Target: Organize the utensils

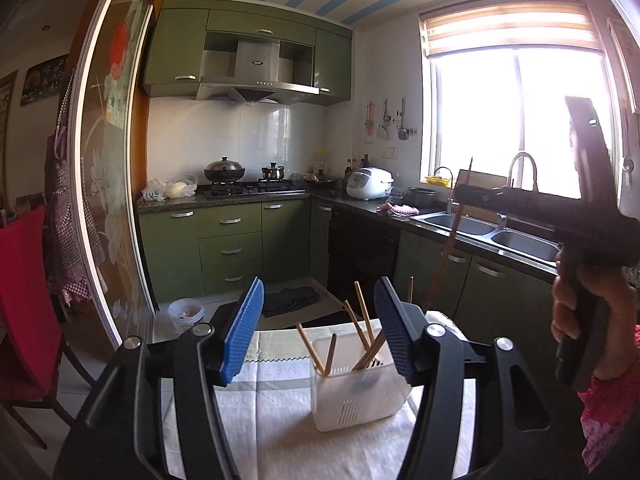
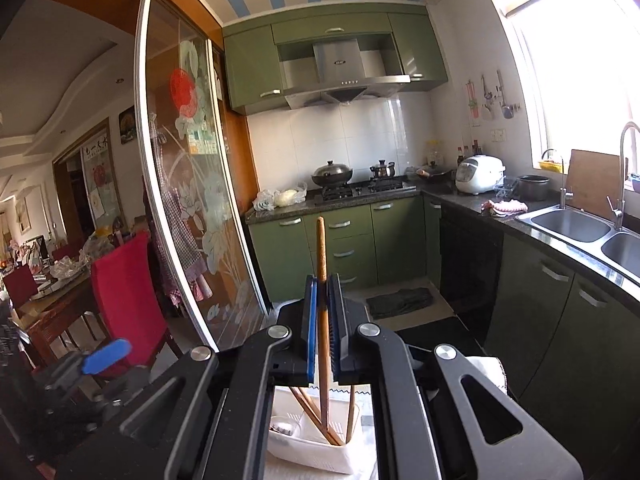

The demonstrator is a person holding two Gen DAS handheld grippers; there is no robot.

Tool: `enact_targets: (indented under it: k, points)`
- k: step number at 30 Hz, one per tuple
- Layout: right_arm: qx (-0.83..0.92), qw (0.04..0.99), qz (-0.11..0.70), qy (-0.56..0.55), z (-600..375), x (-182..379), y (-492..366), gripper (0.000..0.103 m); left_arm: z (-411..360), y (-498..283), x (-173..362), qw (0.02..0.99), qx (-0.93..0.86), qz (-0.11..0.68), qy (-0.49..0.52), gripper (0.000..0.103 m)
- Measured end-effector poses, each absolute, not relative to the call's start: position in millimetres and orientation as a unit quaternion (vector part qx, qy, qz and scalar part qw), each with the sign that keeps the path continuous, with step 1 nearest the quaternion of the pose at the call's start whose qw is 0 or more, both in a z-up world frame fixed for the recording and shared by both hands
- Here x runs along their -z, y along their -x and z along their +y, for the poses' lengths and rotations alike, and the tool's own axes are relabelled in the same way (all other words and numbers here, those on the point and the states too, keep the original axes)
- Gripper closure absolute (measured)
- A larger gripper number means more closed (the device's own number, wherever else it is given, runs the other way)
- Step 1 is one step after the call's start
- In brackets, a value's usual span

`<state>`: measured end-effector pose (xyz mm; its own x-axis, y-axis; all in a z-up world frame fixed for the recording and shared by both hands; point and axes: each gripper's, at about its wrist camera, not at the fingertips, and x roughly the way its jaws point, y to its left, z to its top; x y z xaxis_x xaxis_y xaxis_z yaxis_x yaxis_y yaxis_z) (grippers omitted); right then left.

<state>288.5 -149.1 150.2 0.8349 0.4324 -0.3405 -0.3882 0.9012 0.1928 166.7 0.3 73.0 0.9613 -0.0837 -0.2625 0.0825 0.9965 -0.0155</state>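
Note:
A white slotted utensil holder [image 1: 356,396] stands on a cloth-covered table [image 1: 272,420], with several wooden chopsticks [image 1: 366,322] leaning in it. My left gripper [image 1: 318,332] is open and empty, its blue pads either side of the holder's top. My right gripper [image 2: 323,332] is shut on one reddish-brown chopstick [image 2: 321,264], held upright above the holder [image 2: 312,454]; its lower end reaches down among the chopsticks in it. In the left wrist view the right gripper [image 1: 464,192] is raised at the right with the chopstick [image 1: 444,252] hanging from it.
The table's far edge faces a kitchen with green cabinets [image 1: 232,248], a double sink [image 1: 492,232] and a stove [image 1: 248,188]. A red-covered chair [image 1: 28,300] stands to the left by a glass sliding door [image 2: 188,168].

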Motion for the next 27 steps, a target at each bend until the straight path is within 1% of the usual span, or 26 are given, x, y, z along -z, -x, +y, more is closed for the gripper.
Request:
enact_targets:
  k: [3, 5, 7, 11, 12, 13, 15, 18, 19, 20, 21, 23, 24, 25, 27]
  points:
    - [-0.212, 0.95, 0.226, -0.044, -135.4, -118.1, -304.7, 0.097, 9.8, -142.6, -62.6, 0.991, 0.03, 0.133, -0.011, 0.044]
    - [-0.209, 0.946, 0.246, -0.036, -128.3, -98.5, -311.1, 0.097, 18.3, -130.6, -55.2, 0.99, 0.023, 0.136, -0.008, 0.04]
    - [-0.207, 0.942, 0.263, -0.03, -122.6, -75.8, -313.4, 0.097, 27.1, -123.0, -47.0, 0.989, 0.019, 0.148, 0.001, 0.038]
    - [-0.203, 0.935, 0.289, -0.017, -112.8, -47.9, -319.4, 0.096, 44.3, -117.0, -33.4, 0.985, 0.012, 0.173, 0.025, 0.034]
    - [-0.201, 0.935, 0.292, -0.014, -111.9, -41.4, -318.6, 0.093, 47.4, -115.5, -30.5, 0.984, 0.009, 0.176, 0.029, 0.033]
    - [-0.199, 0.935, 0.295, -0.012, -110.9, -37.0, -318.0, 0.087, 48.9, -114.4, -27.5, 0.983, 0.007, 0.178, 0.032, 0.03]
    - [-0.198, 0.934, 0.298, -0.008, -112.0, -28.9, -312.8, 0.082, 50.5, -112.1, -24.4, 0.983, 0.007, 0.182, 0.034, 0.027]
    - [-0.191, 0.939, 0.287, -0.008, -116.8, -26.6, -293.3, 0.082, 48.3, -105.4, -22.0, 0.984, 0.005, 0.177, 0.03, 0.018]
    - [-0.192, 0.94, 0.281, -0.011, -122.9, -28.3, -282.1, 0.076, 45.6, -102.4, -20.6, 0.984, 0.006, 0.175, 0.027, 0.012]
    - [-0.192, 0.942, 0.274, -0.014, -128.0, -29.8, -270.7, 0.071, 43.3, -98.9, -19.6, 0.985, 0.008, 0.172, 0.024, 0.01]
    - [-0.192, 0.944, 0.267, -0.017, -133.8, -30.7, -258.1, 0.062, 40.9, -95.1, -18.3, 0.985, 0.009, 0.17, 0.021, 0.01]
    - [-0.189, 0.948, 0.255, -0.018, -146.7, -31.0, -229.3, 0.056, 37.0, -90.3, -16.8, 0.985, 0.013, 0.173, 0.017, 0.007]
    - [-0.189, 0.949, 0.251, -0.018, -152.1, -30.0, -212.0, 0.046, 35.5, -87.6, -14.5, 0.984, 0.015, 0.176, 0.018, 0.007]
    - [-0.188, 0.951, 0.245, -0.018, -157.5, -27.6, -194.9, 0.035, 34.2, -84.8, -11.6, 0.983, 0.018, 0.182, 0.02, 0.007]
    - [-0.183, 0.954, 0.237, -0.016, -167.2, -20.8, -162.1, 0.027, 32.8, -80.1, -5.4, 0.981, 0.023, 0.193, 0.026, 0.007]
